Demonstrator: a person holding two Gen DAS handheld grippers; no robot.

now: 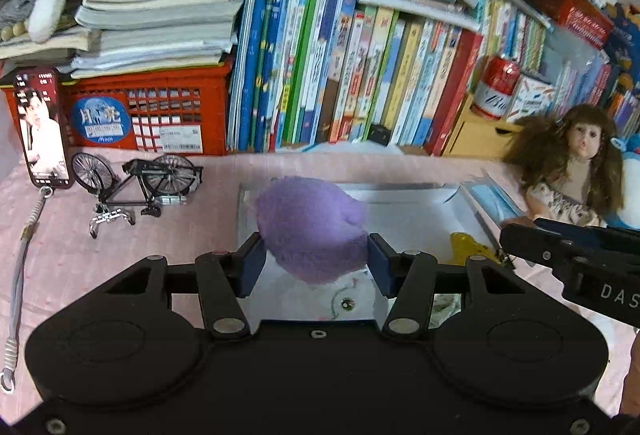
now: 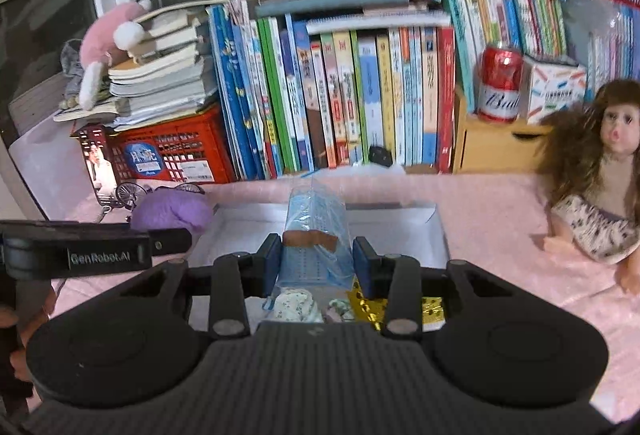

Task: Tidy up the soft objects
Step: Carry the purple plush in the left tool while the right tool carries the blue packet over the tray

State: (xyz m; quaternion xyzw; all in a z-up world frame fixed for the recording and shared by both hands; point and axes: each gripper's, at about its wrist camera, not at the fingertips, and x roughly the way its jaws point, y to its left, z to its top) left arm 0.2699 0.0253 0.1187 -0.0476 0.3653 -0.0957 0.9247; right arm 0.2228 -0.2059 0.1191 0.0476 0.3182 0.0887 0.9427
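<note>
My left gripper [image 1: 316,263] is shut on a fluffy purple plush [image 1: 312,227], which hangs over the near left part of a shallow white box [image 1: 420,219]. In the right wrist view the same purple plush [image 2: 172,211] shows at the left, beside the left gripper's arm. My right gripper [image 2: 316,263] is shut on a clear plastic pack of blue face masks [image 2: 316,227], held above the white box [image 2: 400,231]. Inside the box lie a white printed cloth [image 1: 340,299], a yellow item [image 1: 468,247] and a gold foil piece [image 2: 368,305].
A pink cloth [image 2: 500,219] covers the table. A long-haired doll [image 2: 600,171] sits at the right. A model bicycle [image 1: 136,183], a phone [image 1: 42,127] and a red crate [image 1: 152,111] stand at the left. Books [image 1: 340,75] line the back, with a red can [image 2: 500,87].
</note>
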